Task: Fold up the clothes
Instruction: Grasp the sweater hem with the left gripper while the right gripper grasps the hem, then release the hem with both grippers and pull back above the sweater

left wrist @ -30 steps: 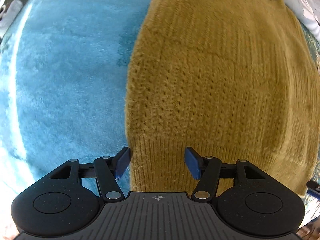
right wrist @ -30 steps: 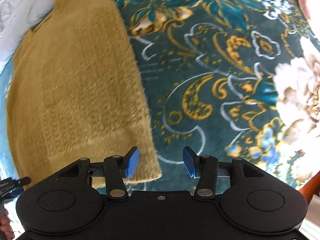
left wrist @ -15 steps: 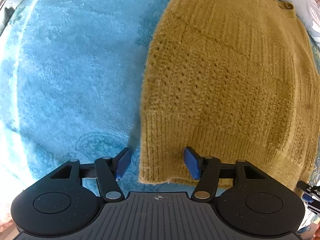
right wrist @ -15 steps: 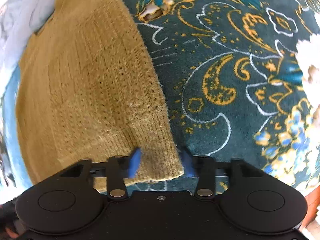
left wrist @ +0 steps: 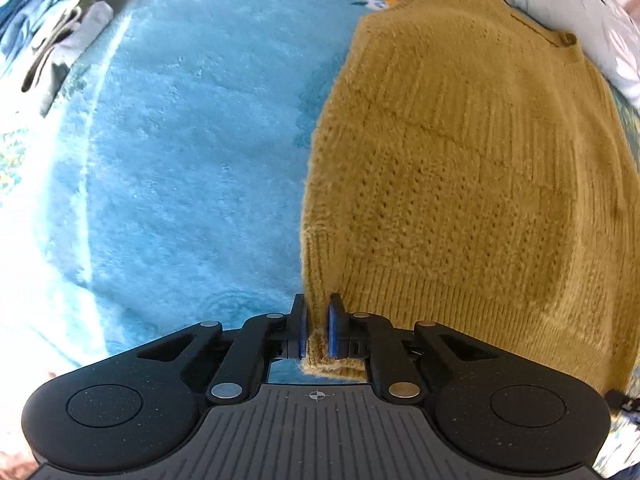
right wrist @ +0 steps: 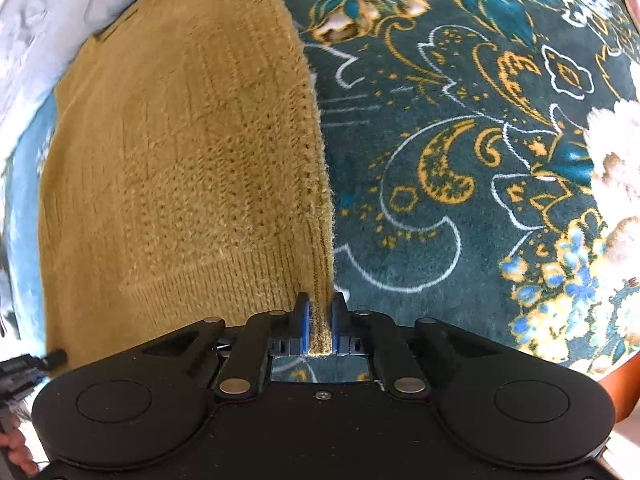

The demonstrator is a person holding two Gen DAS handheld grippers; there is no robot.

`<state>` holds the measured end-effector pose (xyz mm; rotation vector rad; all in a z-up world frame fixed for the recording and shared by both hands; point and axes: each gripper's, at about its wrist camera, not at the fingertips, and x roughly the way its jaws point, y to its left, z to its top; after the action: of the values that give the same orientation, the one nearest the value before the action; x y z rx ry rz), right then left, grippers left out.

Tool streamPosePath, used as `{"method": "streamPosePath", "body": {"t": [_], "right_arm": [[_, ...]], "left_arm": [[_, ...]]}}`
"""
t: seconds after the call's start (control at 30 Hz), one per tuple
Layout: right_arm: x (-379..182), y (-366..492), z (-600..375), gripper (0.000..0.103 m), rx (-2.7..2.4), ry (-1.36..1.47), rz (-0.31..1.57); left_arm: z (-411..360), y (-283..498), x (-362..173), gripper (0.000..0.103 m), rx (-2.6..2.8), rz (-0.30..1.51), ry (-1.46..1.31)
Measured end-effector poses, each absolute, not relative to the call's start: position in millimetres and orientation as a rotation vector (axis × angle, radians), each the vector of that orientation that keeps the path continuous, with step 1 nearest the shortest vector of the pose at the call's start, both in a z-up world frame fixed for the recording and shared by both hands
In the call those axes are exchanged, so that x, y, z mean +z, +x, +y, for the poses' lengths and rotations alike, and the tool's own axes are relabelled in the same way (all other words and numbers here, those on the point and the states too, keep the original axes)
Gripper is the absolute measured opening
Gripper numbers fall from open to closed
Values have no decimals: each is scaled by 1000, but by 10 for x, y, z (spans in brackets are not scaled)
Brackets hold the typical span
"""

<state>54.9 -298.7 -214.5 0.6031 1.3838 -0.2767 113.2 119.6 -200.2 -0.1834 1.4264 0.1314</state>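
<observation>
A mustard-yellow knitted sweater (left wrist: 460,184) lies flat on a patterned blanket, collar at the far end, ribbed hem nearest me. My left gripper (left wrist: 318,320) is shut on the hem's near left corner, the knit bunched between its blue pads. The sweater also fills the left half of the right wrist view (right wrist: 180,168). My right gripper (right wrist: 319,322) is shut on the hem's near right corner. The sleeves are not in view.
The blanket is light blue plush (left wrist: 180,140) left of the sweater and dark teal with gold and white flowers (right wrist: 460,160) on its right. A pale pillow (left wrist: 568,4) lies beyond the collar. Folded blue and grey clothes (left wrist: 44,36) sit far left.
Both grippers were open at the hem corners. Both have moved onto the hem and closed on it, left on the left corner, right on the right corner.
</observation>
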Motion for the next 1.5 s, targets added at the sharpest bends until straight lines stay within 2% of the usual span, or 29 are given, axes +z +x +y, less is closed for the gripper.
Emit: {"method": "streamPosePath", "body": {"t": [0.17,0.33,0.43,0.47,0.53,0.6,0.67,0.7,0.77,0.87,1.0,1.03,1.1,1.13,1.17,1.23,1.43,1.5], "right_arm": [[-2178,550,-2909,9,-293,614,1388],[-2163,588,-2878,11,-285,582,1391],[-2108,578,-2868,19,-314,578,1378],[-2067,574,-2871,19,-323,573,1371],[-1968,548,-2906,19,-336,563,1352],[-1847,510,-2944,19,-343,551,1327],[-1645,419,-2996,20,-335,537,1282],[-1538,370,-3021,23,-327,530,1257],[-1301,308,-3112,37,-286,512,1182],[-1029,274,-3122,44,-200,494,1050],[-623,293,-3190,52,-146,455,909],[-533,290,-3225,57,-136,451,876],[-342,294,-3290,70,-113,432,805],[-261,269,-3287,81,-100,412,771],[-182,250,-3282,83,-82,386,743],[-35,219,-3273,85,-46,332,694],[284,187,-3278,102,17,226,561],[394,204,-3275,102,37,229,522]], "left_arm": [[1008,908,-2055,8,119,1438,-158],[1022,997,-2109,10,101,1453,-181],[1084,973,-2029,21,115,1428,-191],[1102,965,-1988,27,120,1418,-193],[1136,959,-1889,29,128,1397,-211],[1155,952,-1728,36,130,1360,-225],[1142,936,-1528,47,127,1308,-233],[1123,921,-1411,52,127,1278,-234],[1069,879,-1140,79,134,1197,-227],[956,805,-741,85,141,1065,-196],[823,713,-247,86,124,917,-184],[786,671,-128,86,117,876,-178],[689,590,86,103,107,805,-163],[636,554,175,102,108,772,-153],[584,498,259,102,103,737,-148],[489,417,349,102,86,704,-162],[295,231,392,103,57,689,-175],[265,230,390,103,40,698,-171]]}}
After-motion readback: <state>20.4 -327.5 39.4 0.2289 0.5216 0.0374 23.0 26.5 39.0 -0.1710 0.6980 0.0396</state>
